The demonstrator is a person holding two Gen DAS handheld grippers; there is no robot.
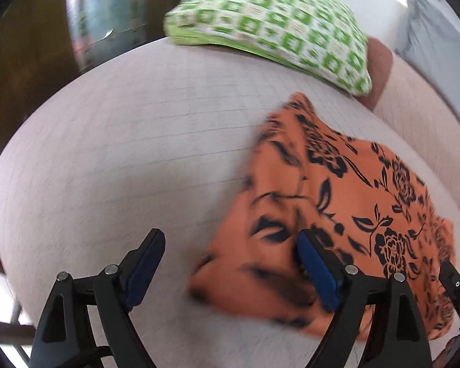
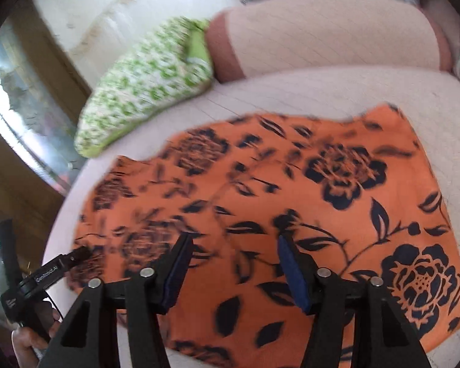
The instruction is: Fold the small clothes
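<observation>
Both my tongs are parted with nothing clamped: the left tongs (image 1: 230, 253) straddle the near left edge of the orange floral garment (image 1: 346, 214), the right tongs (image 2: 233, 259) hang over its middle. It lies flat on the bed (image 1: 122, 153), long axis crosswise to me. Left is nearer a graspable edge; both pitch downward.

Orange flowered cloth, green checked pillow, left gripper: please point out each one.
Orange flowered cloth (image 2: 291, 184), right wrist view, its middle.
Green checked pillow (image 1: 276, 27), left wrist view, its top face.
Left gripper (image 1: 230, 263), left wrist view, midway between fingertips.
</observation>
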